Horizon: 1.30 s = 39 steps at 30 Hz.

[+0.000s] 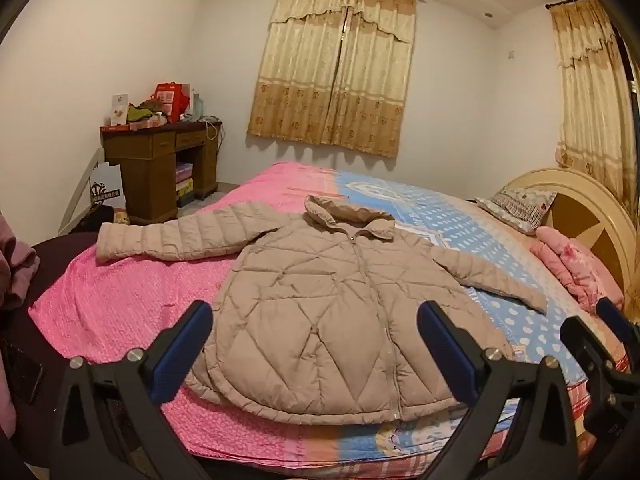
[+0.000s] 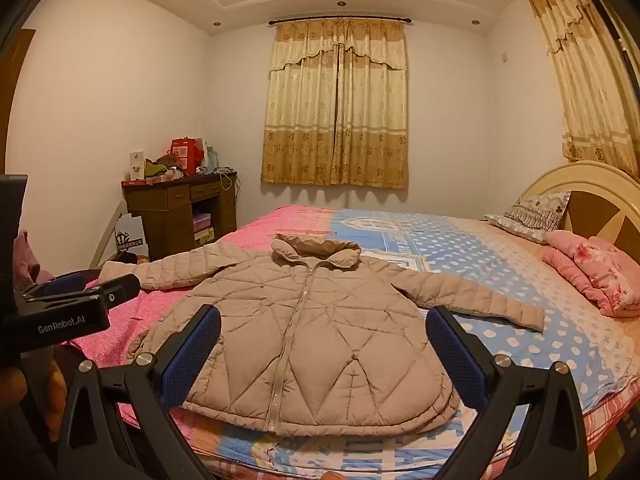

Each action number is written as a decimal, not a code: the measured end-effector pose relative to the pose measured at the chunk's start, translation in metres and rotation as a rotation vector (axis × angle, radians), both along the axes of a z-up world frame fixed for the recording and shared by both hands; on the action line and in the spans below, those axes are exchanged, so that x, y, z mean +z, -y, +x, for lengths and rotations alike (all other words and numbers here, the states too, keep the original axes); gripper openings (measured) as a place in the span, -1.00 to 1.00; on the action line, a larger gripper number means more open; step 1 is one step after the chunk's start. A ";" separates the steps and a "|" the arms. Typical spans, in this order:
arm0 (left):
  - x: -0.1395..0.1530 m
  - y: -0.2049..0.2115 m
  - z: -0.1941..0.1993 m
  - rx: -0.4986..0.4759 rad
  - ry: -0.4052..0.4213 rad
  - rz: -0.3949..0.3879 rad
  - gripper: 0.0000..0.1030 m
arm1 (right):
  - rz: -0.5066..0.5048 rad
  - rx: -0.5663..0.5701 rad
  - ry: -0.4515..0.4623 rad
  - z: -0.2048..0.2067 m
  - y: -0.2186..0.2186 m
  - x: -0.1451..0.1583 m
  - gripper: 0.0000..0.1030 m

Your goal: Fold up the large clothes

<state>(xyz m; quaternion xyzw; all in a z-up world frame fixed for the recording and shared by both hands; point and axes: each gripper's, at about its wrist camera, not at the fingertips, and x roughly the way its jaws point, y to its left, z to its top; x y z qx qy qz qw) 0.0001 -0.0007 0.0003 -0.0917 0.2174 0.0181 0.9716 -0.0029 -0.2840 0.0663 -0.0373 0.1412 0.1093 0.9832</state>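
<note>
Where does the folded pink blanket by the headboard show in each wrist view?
Left wrist view: the pink blanket is at the far right, mid-height, below the pillow.
Right wrist view: the pink blanket is at the right edge, mid-height, again below the pillow.
Shared landmark: the beige jacket spread flat on the bed, left of the blanket.

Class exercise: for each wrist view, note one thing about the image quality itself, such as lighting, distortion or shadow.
Left wrist view: fisheye bends the bed edge and walls; dark vignette in the corners. Right wrist view: warm indoor light, the curtains cast scalloped shadows on the wall below, the quilted jacket stays sharp.
</note>
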 end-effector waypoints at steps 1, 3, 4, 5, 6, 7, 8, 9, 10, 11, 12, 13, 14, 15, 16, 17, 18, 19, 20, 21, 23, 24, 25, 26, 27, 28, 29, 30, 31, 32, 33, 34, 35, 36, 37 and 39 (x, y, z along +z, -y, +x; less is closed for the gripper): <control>0.000 -0.001 0.000 0.000 0.002 -0.023 1.00 | -0.008 -0.001 0.007 0.000 0.000 0.000 0.99; 0.000 -0.003 0.000 -0.002 0.004 -0.036 1.00 | 0.000 -0.003 0.007 0.000 0.000 0.000 0.99; 0.000 -0.004 0.001 -0.003 0.003 -0.035 1.00 | 0.002 -0.003 0.008 0.000 0.000 0.001 0.99; 0.000 -0.005 0.001 -0.002 0.006 -0.028 1.00 | 0.005 -0.005 0.008 0.000 0.000 0.001 0.99; 0.001 0.003 -0.001 0.000 0.014 0.007 1.00 | 0.008 -0.007 0.009 0.000 0.000 0.001 0.99; 0.000 0.003 -0.001 0.002 0.013 0.006 1.00 | 0.010 -0.009 0.009 0.000 0.000 0.001 0.99; 0.000 0.004 0.000 0.007 0.014 0.003 1.00 | 0.010 -0.010 0.009 0.001 -0.001 0.001 0.99; -0.001 0.003 0.000 0.010 0.016 0.000 1.00 | 0.009 -0.012 0.010 0.001 -0.001 0.001 0.99; 0.001 0.000 0.000 0.012 0.017 -0.005 1.00 | 0.008 -0.014 0.011 0.002 -0.002 0.000 0.99; 0.002 0.001 0.000 0.012 0.016 -0.008 1.00 | 0.006 -0.016 0.011 0.002 -0.002 0.000 0.99; 0.002 0.000 0.000 0.012 0.016 -0.009 1.00 | 0.005 -0.015 0.011 0.003 -0.003 -0.001 0.99; 0.003 0.001 0.000 0.011 0.017 -0.007 1.00 | -0.006 -0.007 0.021 0.000 -0.002 -0.001 0.99; 0.001 -0.003 0.000 0.012 0.015 -0.018 1.00 | -0.007 -0.006 0.018 0.000 -0.002 -0.001 0.99; 0.001 -0.003 0.001 0.010 0.016 -0.017 1.00 | -0.008 -0.006 0.017 0.000 -0.002 -0.001 0.99; 0.001 -0.004 0.001 0.008 0.017 -0.019 1.00 | -0.007 -0.007 0.018 0.001 -0.001 -0.002 0.99; 0.001 -0.003 0.001 0.006 0.017 -0.019 1.00 | -0.006 -0.007 0.017 0.001 -0.001 -0.002 0.98; 0.002 -0.003 -0.002 0.004 0.024 -0.015 1.00 | -0.004 -0.005 0.016 0.002 0.000 -0.002 0.99; 0.002 -0.003 -0.003 0.005 0.027 -0.010 1.00 | -0.004 -0.004 0.016 0.001 -0.002 -0.002 0.99; 0.002 -0.003 -0.003 0.004 0.028 -0.008 1.00 | -0.003 -0.005 0.016 0.001 -0.002 -0.003 0.99; 0.002 -0.004 -0.002 0.003 0.029 -0.009 1.00 | -0.004 -0.005 0.016 0.001 -0.002 -0.003 0.99; 0.003 -0.003 -0.003 0.005 0.029 -0.008 1.00 | -0.002 -0.003 0.014 0.001 -0.001 -0.002 0.99; 0.003 -0.002 -0.003 0.005 0.031 -0.005 1.00 | -0.001 -0.002 0.013 0.001 -0.001 -0.002 0.99; 0.003 -0.002 -0.003 0.006 0.031 -0.004 1.00 | -0.001 -0.002 0.014 0.001 0.000 -0.002 0.99; 0.004 -0.002 -0.004 0.006 0.032 -0.004 1.00 | -0.003 -0.001 0.014 0.000 0.000 -0.002 0.99; 0.004 -0.002 -0.004 0.006 0.033 -0.004 1.00 | -0.002 -0.002 0.013 0.001 0.000 -0.002 0.99; 0.005 -0.002 -0.004 0.006 0.033 -0.004 1.00 | -0.001 -0.001 0.013 0.001 0.000 -0.002 0.99; 0.005 -0.001 -0.004 0.007 0.033 -0.002 1.00 | -0.002 -0.002 0.013 0.001 0.001 -0.002 0.99; 0.005 -0.002 -0.004 0.008 0.032 -0.001 1.00 | -0.004 -0.003 0.014 0.000 -0.001 -0.002 0.99; 0.005 -0.001 -0.004 0.007 0.032 -0.002 1.00 | -0.004 -0.004 0.013 0.000 -0.001 -0.003 0.99; 0.005 -0.001 -0.004 0.007 0.033 -0.002 1.00 | -0.004 -0.001 0.011 0.000 -0.001 -0.002 0.99; 0.005 -0.001 -0.004 0.008 0.033 -0.001 1.00 | -0.003 0.000 0.009 0.000 -0.001 -0.003 0.99; 0.005 -0.001 -0.003 0.008 0.033 0.001 1.00 | -0.003 0.000 0.008 -0.001 -0.001 -0.002 0.99; 0.005 -0.002 -0.003 0.007 0.032 -0.001 1.00 | -0.004 0.000 0.007 0.000 -0.001 -0.002 0.99; 0.005 -0.002 -0.003 0.006 0.032 -0.002 1.00 | -0.005 0.000 0.005 0.001 -0.002 -0.003 0.99; 0.005 -0.002 -0.004 0.007 0.033 -0.003 1.00 | -0.005 0.002 0.004 0.001 -0.001 -0.003 0.99; 0.005 -0.001 -0.004 0.009 0.033 0.000 1.00 | -0.007 0.001 0.004 0.001 -0.002 -0.004 0.99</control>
